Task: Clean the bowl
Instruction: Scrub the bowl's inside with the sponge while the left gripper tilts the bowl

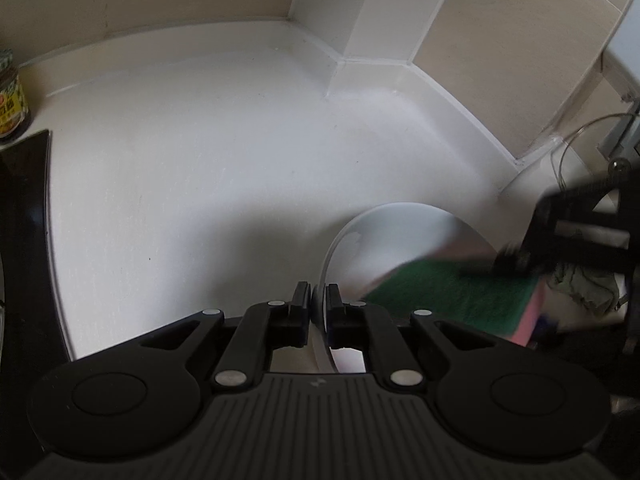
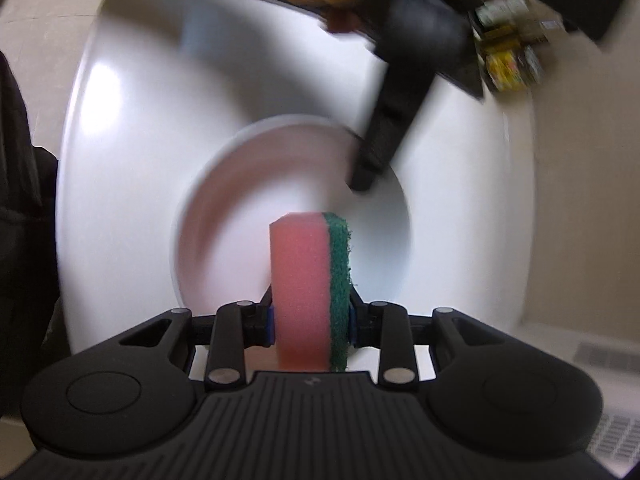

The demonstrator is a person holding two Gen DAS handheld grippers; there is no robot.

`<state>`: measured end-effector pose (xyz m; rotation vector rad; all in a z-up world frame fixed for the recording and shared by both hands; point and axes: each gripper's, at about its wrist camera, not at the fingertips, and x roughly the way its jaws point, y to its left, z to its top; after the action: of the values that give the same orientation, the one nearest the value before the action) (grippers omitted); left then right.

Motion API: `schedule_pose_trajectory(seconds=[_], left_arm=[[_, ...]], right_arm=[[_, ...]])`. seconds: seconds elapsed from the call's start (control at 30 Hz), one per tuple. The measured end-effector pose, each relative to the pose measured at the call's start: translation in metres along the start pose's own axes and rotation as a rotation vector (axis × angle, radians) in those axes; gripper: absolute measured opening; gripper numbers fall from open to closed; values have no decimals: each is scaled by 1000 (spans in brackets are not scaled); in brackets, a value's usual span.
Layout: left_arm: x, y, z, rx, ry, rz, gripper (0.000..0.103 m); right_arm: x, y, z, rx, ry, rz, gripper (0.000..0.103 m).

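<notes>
A white bowl [image 1: 372, 248] is tipped on edge above the white counter. My left gripper [image 1: 319, 300] is shut on the bowl's rim. It shows in the right wrist view [image 2: 366, 176] at the bowl's far rim [image 2: 224, 208]. My right gripper [image 2: 311, 322] is shut on a pink sponge with a green scouring side [image 2: 310, 280], held just inside the bowl's open face. In the left wrist view the sponge [image 1: 460, 296] lies against the bowl's inside, with the right gripper [image 1: 516, 260] blurred behind it.
A white counter [image 1: 200, 168] meets beige wall tiles at the back. A jar [image 1: 10, 96] stands at the far left beside a black panel [image 1: 24, 220]. Jars and packets [image 2: 508, 36] stand at the upper right. A crumpled cloth [image 1: 580, 284] lies at the right.
</notes>
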<state>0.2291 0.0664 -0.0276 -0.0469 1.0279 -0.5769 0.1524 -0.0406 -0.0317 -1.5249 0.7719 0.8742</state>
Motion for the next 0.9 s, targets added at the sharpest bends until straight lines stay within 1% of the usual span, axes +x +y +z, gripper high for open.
schedule_pose_trajectory(seconds=[0.03, 0.07, 0.13, 0.2, 0.27, 0.37, 0.43, 0.57, 0.63, 0.73, 0.8, 0.9], left_arm=[[0, 1, 0, -12, 3, -7, 5], [1, 3, 1, -24, 6, -14, 5], [1, 5, 2, -45, 12, -25, 6], [2, 7, 3, -62, 18, -34, 6], [2, 7, 4, -69, 24, -36, 6], [3, 6, 6, -68, 22, -22, 6], [3, 6, 7, -67, 20, -12, 6], [5, 4, 7, -72, 14, -11, 6], [6, 4, 6, -76, 11, -14, 6], [7, 5, 5, -78, 5, -18, 6], [7, 5, 4, -81, -1, -21, 7], [7, 4, 2, -80, -10, -16, 7]], right_arm=[[-3, 4, 2, -19, -17, -5, 27], [-6, 5, 2, -22, -31, 10, 27], [-20, 7, -1, -28, -78, 90, 27], [-26, 11, -8, -51, -62, 136, 27], [-20, 13, -16, -78, -10, 120, 27], [-11, 2, -20, -20, 8, 112, 28], [-10, -2, -16, 16, -10, 91, 28], [-16, 4, -4, 29, -74, 99, 27], [-20, 8, 0, 28, -87, 99, 28], [-26, 13, -4, 27, -83, 134, 27], [-26, 13, -11, 45, -60, 139, 27], [-23, 13, -17, 78, -21, 118, 27]])
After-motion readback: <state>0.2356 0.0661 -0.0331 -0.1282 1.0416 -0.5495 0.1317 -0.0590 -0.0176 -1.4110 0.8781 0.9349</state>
